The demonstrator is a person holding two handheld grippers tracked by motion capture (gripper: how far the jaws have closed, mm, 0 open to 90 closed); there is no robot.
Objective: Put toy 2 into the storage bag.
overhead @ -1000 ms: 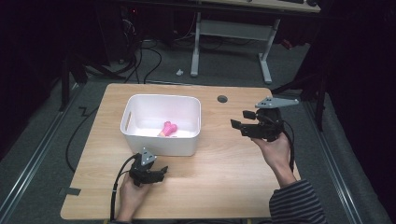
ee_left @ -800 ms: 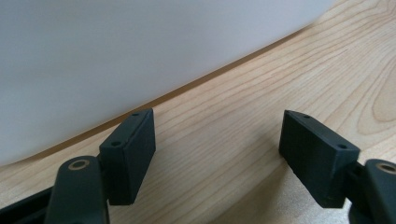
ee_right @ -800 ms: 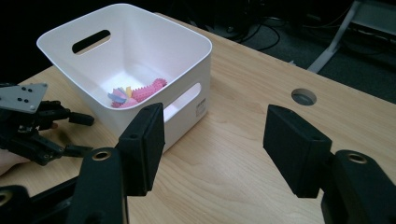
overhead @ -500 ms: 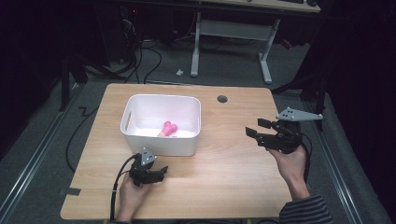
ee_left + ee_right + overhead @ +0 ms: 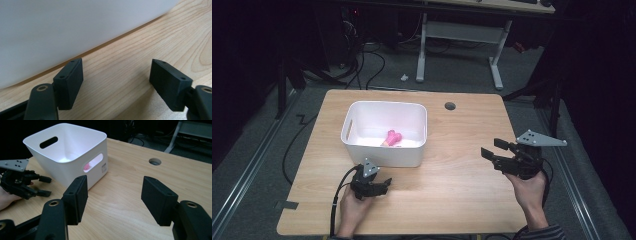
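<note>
On the wooden table the storage bin stands left of the middle, and a small toy lies inside it. A cable hole is behind and right of the bin. The left gripper rests just before the bin's near wall. The right gripper is well apart, near the right edge.

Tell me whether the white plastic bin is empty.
Not empty: the white plastic bin holds a pink object on its floor.
</note>
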